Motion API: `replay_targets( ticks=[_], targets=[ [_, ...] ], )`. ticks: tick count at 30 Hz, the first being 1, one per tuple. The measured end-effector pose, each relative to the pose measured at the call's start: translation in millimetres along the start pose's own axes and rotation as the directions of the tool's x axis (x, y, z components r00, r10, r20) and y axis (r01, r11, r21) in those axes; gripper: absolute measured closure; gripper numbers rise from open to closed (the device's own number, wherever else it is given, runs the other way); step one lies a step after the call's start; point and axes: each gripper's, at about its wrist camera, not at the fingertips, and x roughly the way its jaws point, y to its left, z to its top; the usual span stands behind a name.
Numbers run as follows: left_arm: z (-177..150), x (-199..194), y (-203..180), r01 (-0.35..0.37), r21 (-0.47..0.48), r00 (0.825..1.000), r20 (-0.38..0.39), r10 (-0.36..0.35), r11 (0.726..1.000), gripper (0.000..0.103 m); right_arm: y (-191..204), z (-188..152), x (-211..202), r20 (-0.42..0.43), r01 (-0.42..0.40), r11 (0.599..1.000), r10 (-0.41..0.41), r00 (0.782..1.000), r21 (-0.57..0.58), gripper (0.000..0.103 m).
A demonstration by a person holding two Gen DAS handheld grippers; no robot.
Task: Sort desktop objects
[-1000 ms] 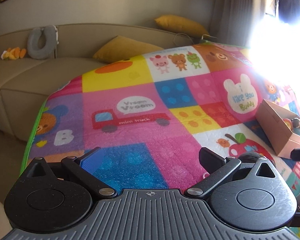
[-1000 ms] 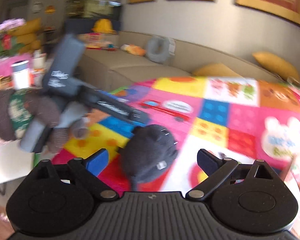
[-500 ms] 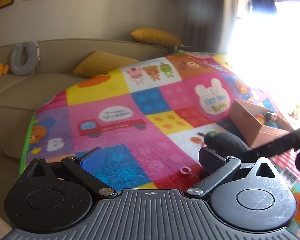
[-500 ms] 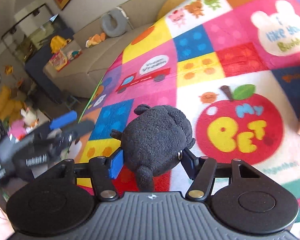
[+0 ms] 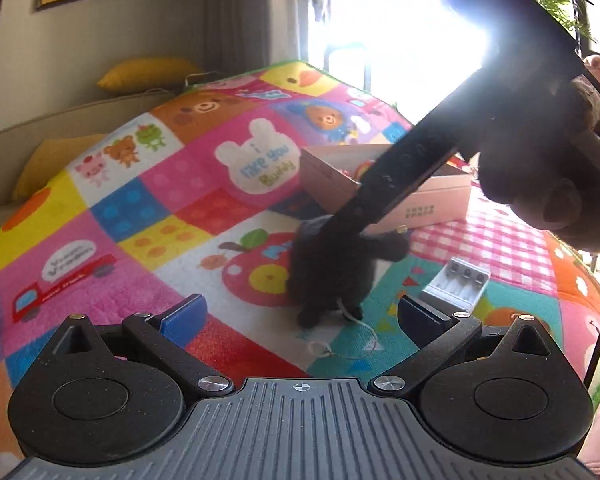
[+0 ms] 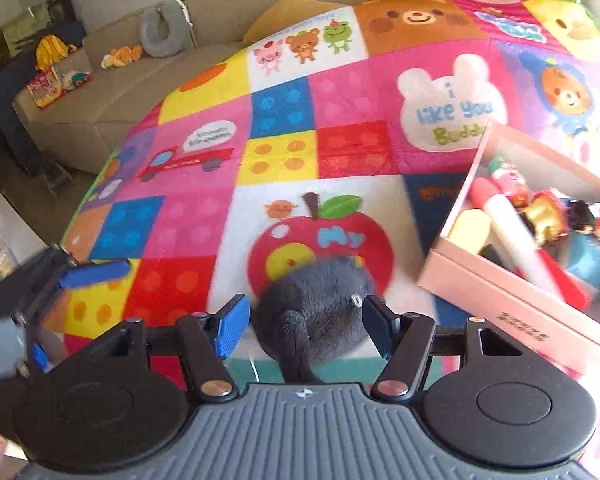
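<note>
Black plush toy is sitting between the right gripper's pads, which are clamping it. Pink box is lying just right of it. Left gripper is hanging spread apart and empty.

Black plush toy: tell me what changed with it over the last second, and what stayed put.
The right gripper closed on the black plush toy, which had lain loose on the mat between open jaws, and carried it toward the pink box. The left gripper swung round to face them, jaws open and empty throughout. The play mat, the box and its contents did not move.
</note>
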Motion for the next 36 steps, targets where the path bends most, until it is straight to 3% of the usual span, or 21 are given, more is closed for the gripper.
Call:
replay_targets(
  ticks=[5,9,11,12,14,16,18,24,28,33,36],
  targets=[
    [-3,9,0,0.001,-0.062,1.0,-0.031,-0.003,0.998,0.0,15,-2,22,-0.015,-0.03,0.999,0.03,0.999,-0.012,0.038],
    [4,18,-4,-0.001,-0.096,1.0,-0.028,-0.001,0.995,0.0,9,-9,12,0.029,-0.032,0.999,0.032,0.999,-0.008,0.035],
    [8,26,-10,-0.016,-0.103,1.0,-0.021,0.014,0.995,0.0,1,-16,-6,0.1,0.006,1.0,-0.006,0.995,-0.003,0.023],
    [10,32,-12,-0.028,-0.1,0.999,-0.02,0.026,0.995,0.0,-5,-23,-19,0.158,0.047,0.999,-0.045,0.986,-0.006,0.015],
    [13,43,-16,-0.086,-0.076,0.996,-0.035,0.084,0.993,0.0,-16,-40,-37,0.231,0.126,0.992,-0.122,0.965,-0.002,0.008],
    [14,50,-14,-0.147,-0.077,0.988,-0.055,0.143,0.986,0.0,-28,-61,-47,0.244,0.181,0.983,-0.179,0.953,0.015,0.003],
    [13,53,-6,-0.159,-0.122,0.986,-0.076,0.151,0.98,0.0,-38,-83,-50,0.227,0.218,0.976,-0.218,0.949,0.024,0.0],
    [3,45,12,-0.179,-0.245,0.981,-0.114,0.155,0.953,0.0,-33,-135,-34,0.188,0.205,0.979,-0.201,0.962,-0.001,0.0],
    [-1,41,11,-0.226,-0.241,0.971,-0.13,0.199,0.944,0.0,-22,-135,-18,0.187,0.185,0.983,-0.178,0.966,-0.019,0.0],
    [3,36,8,-0.186,-0.25,0.981,-0.107,0.164,0.95,0.0,-15,-133,-2,0.175,0.219,0.975,-0.207,0.962,-0.048,0.001],
    [8,40,0,-0.167,-0.219,0.984,-0.096,0.149,0.961,0.0,-16,-139,-6,0.188,0.207,0.977,-0.193,0.963,-0.057,0.012]
  ],
)
